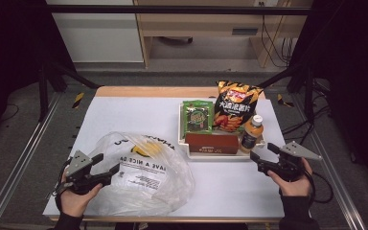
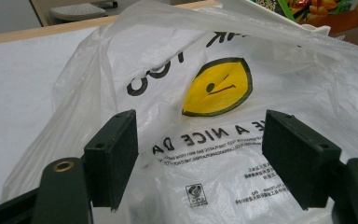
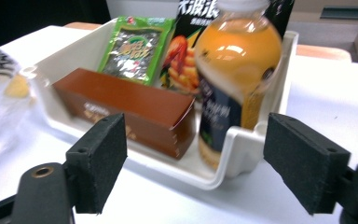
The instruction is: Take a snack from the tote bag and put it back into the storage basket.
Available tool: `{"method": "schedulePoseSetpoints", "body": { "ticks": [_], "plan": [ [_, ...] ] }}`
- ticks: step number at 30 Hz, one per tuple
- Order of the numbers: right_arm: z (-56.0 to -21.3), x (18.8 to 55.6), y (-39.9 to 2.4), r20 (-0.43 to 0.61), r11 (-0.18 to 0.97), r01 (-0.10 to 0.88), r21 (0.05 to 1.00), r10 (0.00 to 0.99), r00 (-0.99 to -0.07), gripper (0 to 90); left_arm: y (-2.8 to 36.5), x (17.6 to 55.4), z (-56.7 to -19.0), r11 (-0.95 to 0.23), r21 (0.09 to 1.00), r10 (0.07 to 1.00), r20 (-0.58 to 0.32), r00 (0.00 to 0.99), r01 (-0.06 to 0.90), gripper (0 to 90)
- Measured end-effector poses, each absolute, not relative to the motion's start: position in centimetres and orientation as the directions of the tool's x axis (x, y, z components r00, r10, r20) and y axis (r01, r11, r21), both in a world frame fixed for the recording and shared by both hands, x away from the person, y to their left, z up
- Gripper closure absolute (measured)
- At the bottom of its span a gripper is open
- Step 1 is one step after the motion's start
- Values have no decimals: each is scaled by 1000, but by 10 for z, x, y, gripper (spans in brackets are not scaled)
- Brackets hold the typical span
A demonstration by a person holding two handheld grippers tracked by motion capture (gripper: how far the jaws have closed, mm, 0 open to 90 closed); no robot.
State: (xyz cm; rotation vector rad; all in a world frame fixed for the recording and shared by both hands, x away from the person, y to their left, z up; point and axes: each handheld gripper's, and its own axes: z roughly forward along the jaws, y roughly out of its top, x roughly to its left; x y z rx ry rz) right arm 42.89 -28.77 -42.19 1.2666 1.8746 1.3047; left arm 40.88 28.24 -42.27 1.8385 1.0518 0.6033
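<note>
- The left gripper (image 1: 108,163) sits at the near left of the white table (image 1: 124,110), jaws spread wide and holding nothing, its tips right at the edge of the crumpled translucent white plastic bag (image 1: 143,175)
- That bag lies puffed up on the near left of the table, printed with a yellow smiley face (image 2: 218,87) and black lettering; "A NICE DA" reads upside down, above fine print and a small recycling mark
- The cream plastic tray (image 1: 220,155) right of the bag holds a green seaweed snack packet (image 1: 198,116), a flat brown carton (image 1: 212,143), a black-and-orange crisp bag with Chinese characters (image 1: 236,105) and an orange drink bottle (image 1: 251,133)
- The right gripper (image 1: 263,152) hovers just beside the tray's near right corner, jaws wide apart, empty
</note>
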Motion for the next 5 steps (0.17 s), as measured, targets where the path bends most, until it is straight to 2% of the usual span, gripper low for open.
{"method": "schedulePoseSetpoints", "body": {
  "ticks": [5],
  "plan": [
    [-431,420,-286,76,117,408,905,901,-428,259,283,411,-424,-219,882,859,-28,510,417,265]
  ]
}}
